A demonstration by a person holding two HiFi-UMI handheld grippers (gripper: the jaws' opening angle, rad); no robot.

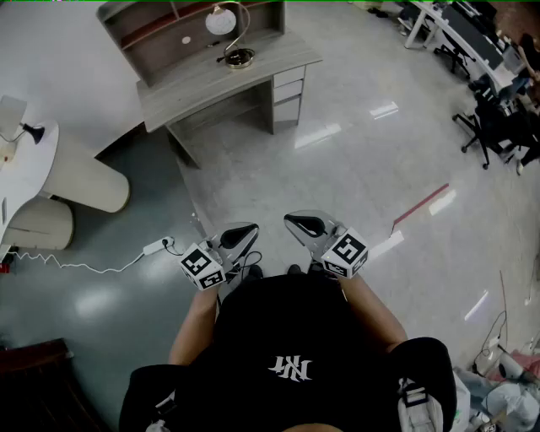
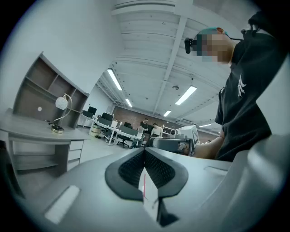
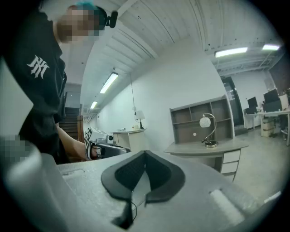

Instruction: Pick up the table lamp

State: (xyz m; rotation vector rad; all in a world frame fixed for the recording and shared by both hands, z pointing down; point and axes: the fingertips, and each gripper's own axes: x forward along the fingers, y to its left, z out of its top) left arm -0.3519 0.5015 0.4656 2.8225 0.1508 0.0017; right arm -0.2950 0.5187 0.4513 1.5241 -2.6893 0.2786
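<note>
The table lamp (image 1: pixel 229 35) has a white globe shade, a curved gold arm and a round gold base; it stands on the grey desk (image 1: pixel 186 84) far ahead. It also shows small in the left gripper view, as the lamp (image 2: pixel 59 113), and in the right gripper view, as the lamp (image 3: pixel 207 130). My left gripper (image 1: pixel 251 228) and right gripper (image 1: pixel 289 221) are held close to my body, tips pointing toward each other, far from the desk. Both are shut with nothing between the jaws (image 2: pixel 144 156) (image 3: pixel 145 161).
The desk has a shelf hutch (image 1: pixel 152 25) and drawers (image 1: pixel 288 89). A white rounded counter (image 1: pixel 51 181) with a small dark lamp stands at the left. A power strip and white cable (image 1: pixel 156 246) lie on the floor. Office desks and chairs (image 1: pixel 489 76) fill the right.
</note>
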